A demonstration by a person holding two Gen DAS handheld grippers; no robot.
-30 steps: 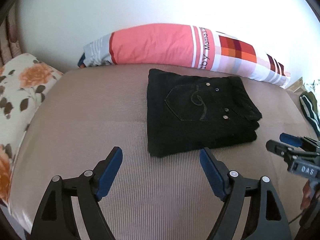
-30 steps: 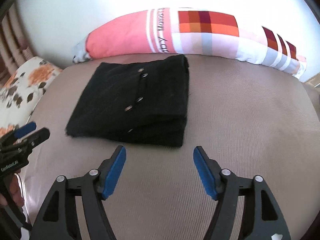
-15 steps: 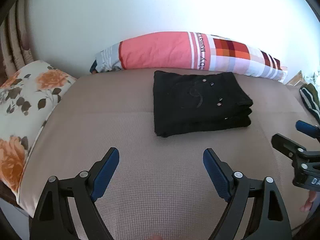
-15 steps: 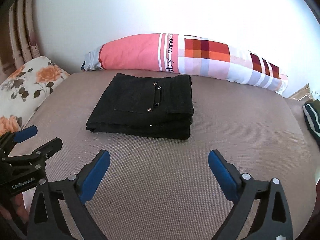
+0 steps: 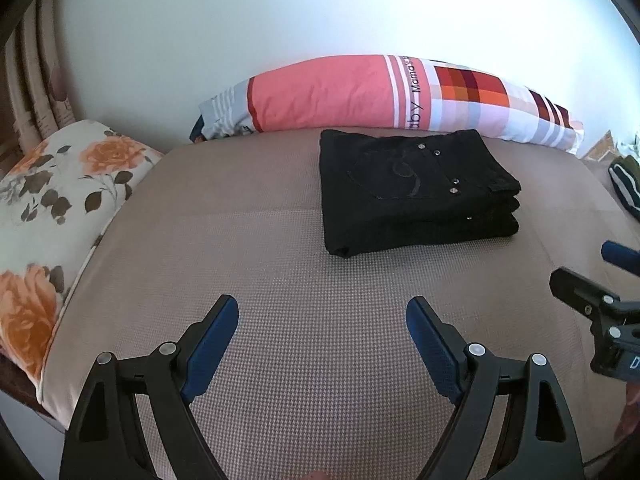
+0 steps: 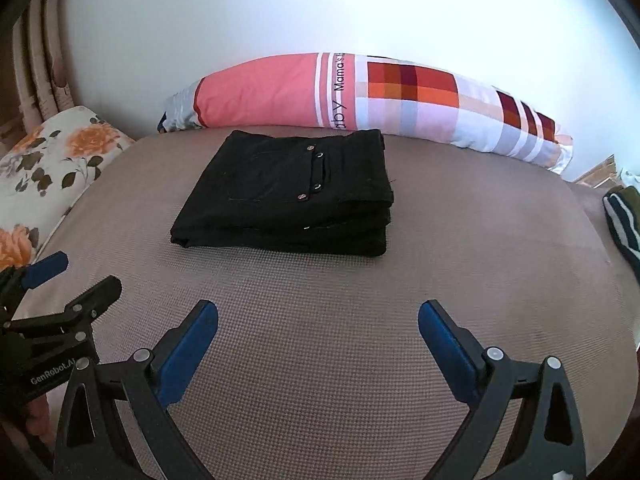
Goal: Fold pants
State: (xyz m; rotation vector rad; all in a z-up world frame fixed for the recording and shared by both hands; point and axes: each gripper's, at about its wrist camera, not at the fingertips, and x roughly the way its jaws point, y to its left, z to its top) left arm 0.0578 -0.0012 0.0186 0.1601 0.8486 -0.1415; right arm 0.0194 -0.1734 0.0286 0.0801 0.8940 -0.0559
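Note:
The black pants [image 5: 416,192] lie folded into a neat stack on the brown bed cover, back pocket and rivets facing up; they also show in the right wrist view [image 6: 288,196]. My left gripper [image 5: 322,328] is open and empty, hovering well in front of the pants. My right gripper [image 6: 318,334] is open and empty, also well in front of them. The right gripper shows at the right edge of the left wrist view [image 5: 596,292]. The left gripper shows at the left edge of the right wrist view [image 6: 60,292].
A long pink and checked pillow [image 5: 380,96] lies against the white wall behind the pants. A floral cushion [image 5: 52,208] sits at the left edge of the bed. A dark striped garment [image 6: 624,220] lies at the far right. The brown cover [image 6: 460,240] surrounds the pants.
Both grippers have pulled back and away from the folded pants, which now look smaller and farther off. The pants have not moved.

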